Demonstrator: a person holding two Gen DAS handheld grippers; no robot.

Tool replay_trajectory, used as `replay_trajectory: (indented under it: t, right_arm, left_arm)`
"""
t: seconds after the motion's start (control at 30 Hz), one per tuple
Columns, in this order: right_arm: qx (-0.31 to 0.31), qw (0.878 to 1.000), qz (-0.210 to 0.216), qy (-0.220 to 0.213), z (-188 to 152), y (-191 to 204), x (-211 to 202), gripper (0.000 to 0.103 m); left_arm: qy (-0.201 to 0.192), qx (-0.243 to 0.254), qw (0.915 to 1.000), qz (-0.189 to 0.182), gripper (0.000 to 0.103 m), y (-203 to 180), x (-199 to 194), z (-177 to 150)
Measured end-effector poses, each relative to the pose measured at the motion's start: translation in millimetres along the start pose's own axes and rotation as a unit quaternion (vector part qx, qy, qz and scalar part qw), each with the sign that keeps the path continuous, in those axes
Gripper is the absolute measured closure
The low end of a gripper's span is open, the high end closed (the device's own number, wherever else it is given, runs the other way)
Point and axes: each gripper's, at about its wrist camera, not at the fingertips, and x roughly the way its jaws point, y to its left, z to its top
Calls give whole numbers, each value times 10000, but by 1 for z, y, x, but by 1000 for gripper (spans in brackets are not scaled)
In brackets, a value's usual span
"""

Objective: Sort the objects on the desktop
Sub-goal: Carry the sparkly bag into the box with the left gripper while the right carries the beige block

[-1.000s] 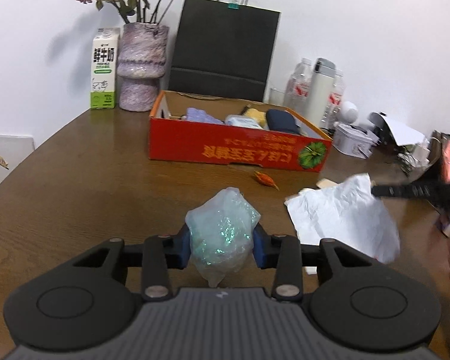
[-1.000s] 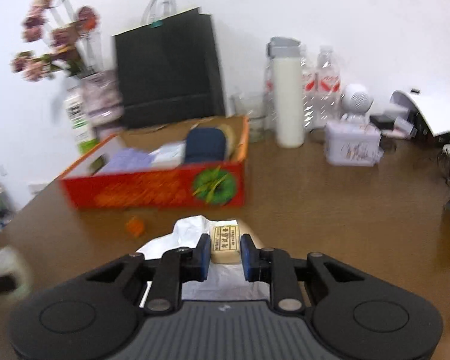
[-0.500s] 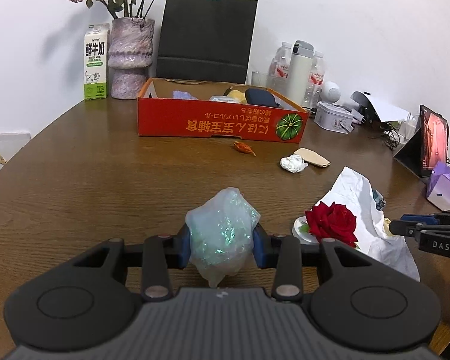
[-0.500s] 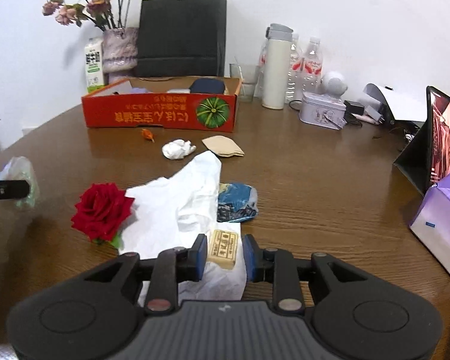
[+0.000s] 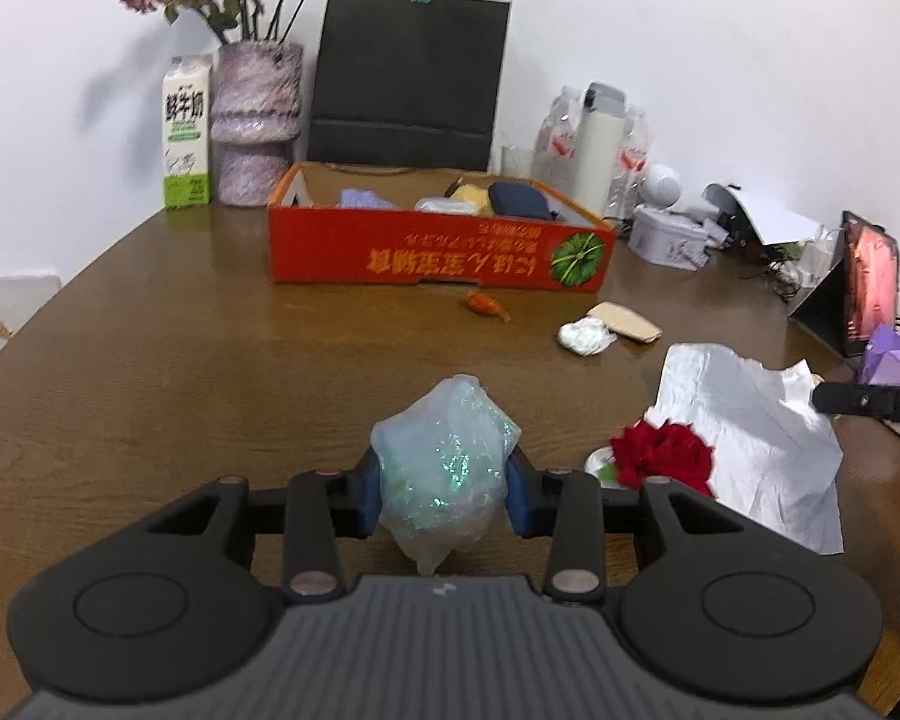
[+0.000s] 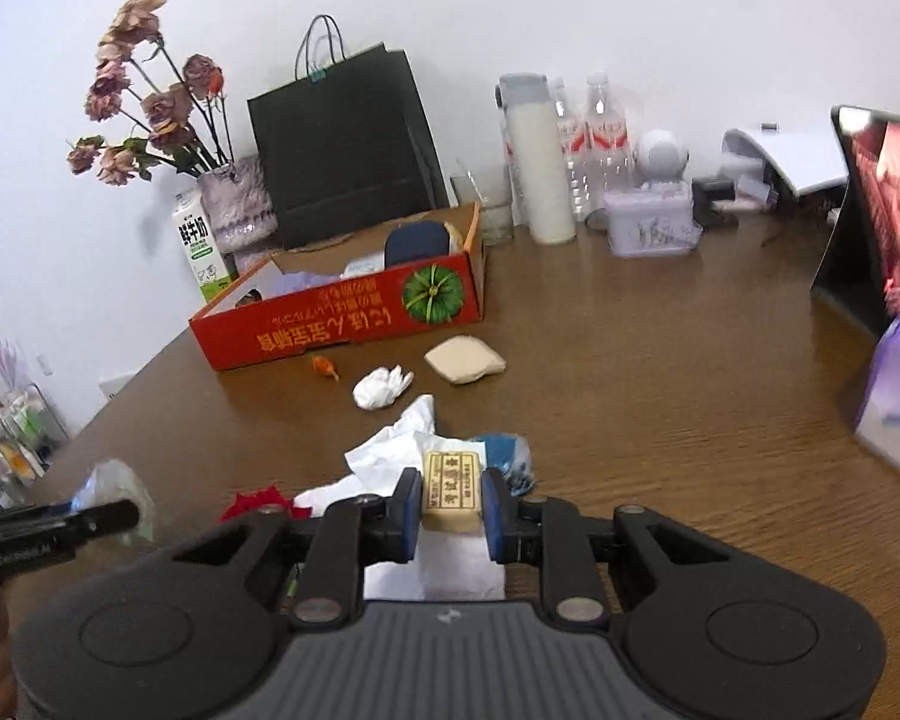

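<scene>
- The left claw [image 5: 444,495] pinches a crumpled translucent plastic bag [image 5: 444,474] with iridescent flecks between its blue pads, low in the centre of the left wrist view, above the brown wooden tabletop [image 5: 210,372].
- The right claw [image 6: 450,507] pinches a small tan packet [image 6: 452,489] with a printed label; its jaws have just been widening a little and closing back on the packet, which sits between the pads at lower centre of the right wrist view.
- Just beyond the right claw lie a white crumpled paper sheet [image 6: 390,456] and a blue wrapper [image 6: 507,456]; a red rose [image 5: 663,456] rests at the sheet's left edge.
- In mid-frame of the right wrist view sit a small white tissue wad [image 6: 381,387], a beige pad [image 6: 465,360] and a small orange piece [image 6: 324,366], all apart from one another on the tabletop.
- Behind them stands an open red cardboard box [image 5: 438,258] with several items inside.
- At the far edge against the wall are a milk carton [image 5: 187,132], a purple vase [image 5: 257,120] of dried flowers, a black paper bag [image 5: 408,75], and a white flask [image 6: 537,162] among clear bottles.
- A tablet screen [image 6: 885,204] leans at the right of the frame.
</scene>
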Motion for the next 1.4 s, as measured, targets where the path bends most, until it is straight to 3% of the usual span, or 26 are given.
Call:
replay_trajectory:
  t: [0.07,0.13,0.23,0.37,0.47,0.57,0.6,0.63,0.7,0.87,0.93,1.0,1.07,1.23,1.4]
  right_arm:
    - [-650,9969,-447,65,-4,14,-2,82]
    - [-1207,9889,-737,456,-16,24,9,80]
    - [-1389,9782,-1414,626,-37,26,18,66]
    - [-530,9964,-646,173,-21,9,0,65]
    - [-424,9962,-765,-52,5,0,18,66]
    - [-342,9974,-568,266,20,-14,58,68]
    - [-372,9972,-458,454,21,-14,72,77]
    - [-412,9964,-414,608,21,-14,85,95]
    - [-545,9953,-541,598,20,-8,94,99]
    - [-582,9952,-632,-466,46,7,51,97]
    - [-421,9951,-348,-819,58,8,26,97]
    - [-496,9896,-192,-1340,64,17,0,98]
    - [-857,9809,-316,-1719,66,34,-22,98]
    - [-1120,9818,188,-1524,65,67,-40,98]
    - [-1151,9885,407,-893,39,101,-14,98]
  left_arm:
    - [-2,47,10000,-56,63,-4,-1,0]
    - [60,94,9999,-73,63,-9,0,-3]
    - [48,178,9997,-163,63,-15,-6,-6]
    - [-43,261,9995,-165,63,-19,-6,-1]
    - [-55,253,9996,-149,63,-22,-1,3]
    - [-75,266,9995,-119,63,-23,1,5]
    - [-75,263,9996,-107,63,-23,2,6]
    - [-74,258,9996,-95,63,-22,3,6]
    - [-74,255,9996,-40,63,-20,4,6]
    - [-295,206,9993,53,63,-13,-2,20]
    - [-470,213,9987,45,63,-12,-11,27]
    - [-636,225,9977,56,63,-12,-19,33]
    - [-747,245,9969,89,63,-12,-26,39]
    - [-928,275,9953,52,63,-11,-43,45]
    - [-808,142,9965,144,64,-2,-39,45]
